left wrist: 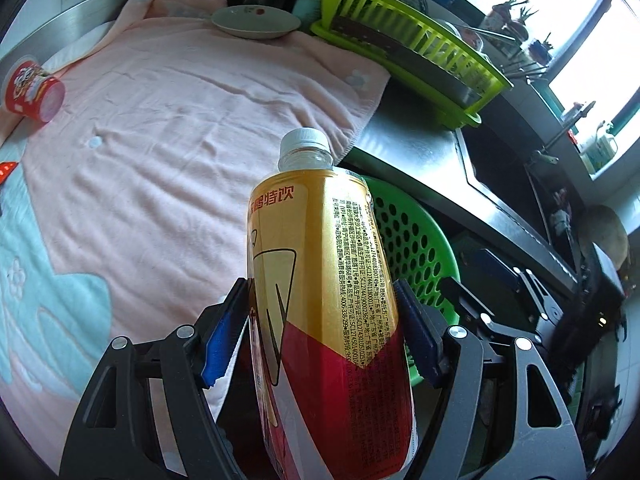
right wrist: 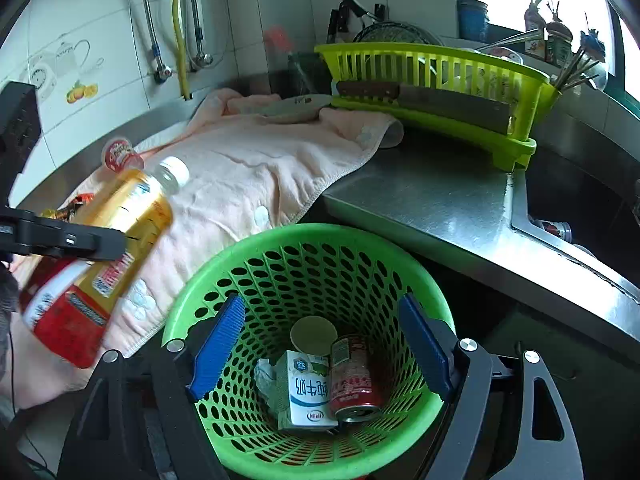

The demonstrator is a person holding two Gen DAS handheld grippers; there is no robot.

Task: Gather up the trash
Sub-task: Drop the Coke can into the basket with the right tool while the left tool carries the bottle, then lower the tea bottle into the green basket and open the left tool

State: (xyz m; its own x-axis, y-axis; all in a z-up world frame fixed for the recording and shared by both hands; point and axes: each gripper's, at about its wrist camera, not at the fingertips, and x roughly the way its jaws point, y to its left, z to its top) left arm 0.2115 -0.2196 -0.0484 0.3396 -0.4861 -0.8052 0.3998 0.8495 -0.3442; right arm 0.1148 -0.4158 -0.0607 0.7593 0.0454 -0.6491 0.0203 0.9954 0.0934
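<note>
My left gripper [left wrist: 320, 328] is shut on a gold and red drink bottle [left wrist: 320, 280] with a white cap, held above the pink towel's edge, next to the green trash basket [left wrist: 416, 240]. The bottle also shows in the right wrist view [right wrist: 108, 248], left of the basket. My right gripper [right wrist: 320, 348] is open and empty above the green basket [right wrist: 224, 276], which holds a milk carton [right wrist: 308, 396], a red can [right wrist: 356, 376] and a round lid [right wrist: 314, 336]. A red snack cup [left wrist: 34, 92] lies on the towel at far left.
A pink towel [left wrist: 200, 140] covers the steel counter [right wrist: 432, 200]. A beige plate [left wrist: 256, 22] sits at the back. A lime dish rack [right wrist: 440, 80] with a cleaver stands at back right. The sink [right wrist: 580, 208] lies to the right.
</note>
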